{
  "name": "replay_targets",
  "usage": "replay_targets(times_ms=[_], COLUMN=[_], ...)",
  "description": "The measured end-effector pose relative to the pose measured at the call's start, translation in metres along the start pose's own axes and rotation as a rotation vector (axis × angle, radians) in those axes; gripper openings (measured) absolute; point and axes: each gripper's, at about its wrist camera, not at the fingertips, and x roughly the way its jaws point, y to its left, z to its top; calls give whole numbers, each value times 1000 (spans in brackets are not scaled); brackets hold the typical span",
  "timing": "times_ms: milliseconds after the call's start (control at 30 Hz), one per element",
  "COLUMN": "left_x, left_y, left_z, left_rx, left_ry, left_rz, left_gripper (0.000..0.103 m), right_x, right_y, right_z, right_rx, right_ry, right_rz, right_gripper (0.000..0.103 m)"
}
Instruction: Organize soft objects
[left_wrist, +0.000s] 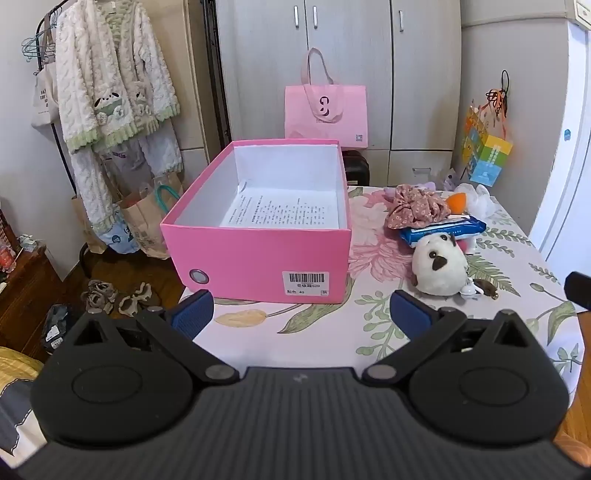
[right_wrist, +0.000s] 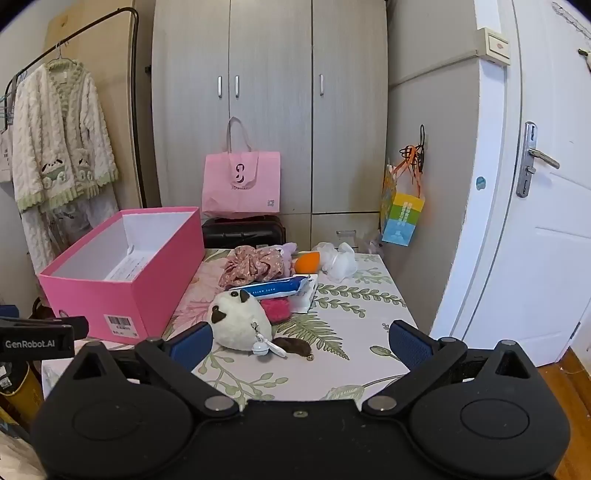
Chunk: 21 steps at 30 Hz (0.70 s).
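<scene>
An open pink box (left_wrist: 258, 258) (right_wrist: 122, 295) stands on the floral table, holding only a printed paper sheet (left_wrist: 284, 212). To its right lies a heap of soft things: a white plush bird (left_wrist: 439, 264) (right_wrist: 238, 321), a floral scrunchie (left_wrist: 415, 206) (right_wrist: 255, 264), a blue wipes packet (left_wrist: 443, 229) (right_wrist: 275, 288), a pink fluffy item (right_wrist: 275, 308), an orange ball (right_wrist: 308, 263) and a white puff (right_wrist: 340, 264). My left gripper (left_wrist: 303, 314) hovers open before the box. My right gripper (right_wrist: 301, 341) is open too, just short of the plush bird. Both are empty.
The table (right_wrist: 332, 369) ends at the right near a white door (right_wrist: 535, 221). Behind stand grey wardrobes, a pink tote bag (left_wrist: 327, 112) on a black suitcase (right_wrist: 243, 230), and a colourful hanging bag (right_wrist: 400, 216). A clothes rack with a robe (left_wrist: 110, 92) is at the left.
</scene>
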Motion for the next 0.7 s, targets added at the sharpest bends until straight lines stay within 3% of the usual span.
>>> replay_targets(times_ms=[700], left_x=[-13], left_y=[5], left_z=[-9], left_rx=[9], left_ry=[-16], left_rz=[-86], left_gripper=[103], right_x=[1], right_y=[4], right_z=[-2], right_rx=[-39], right_ry=[-1], right_rz=[-50], right_gripper=[103])
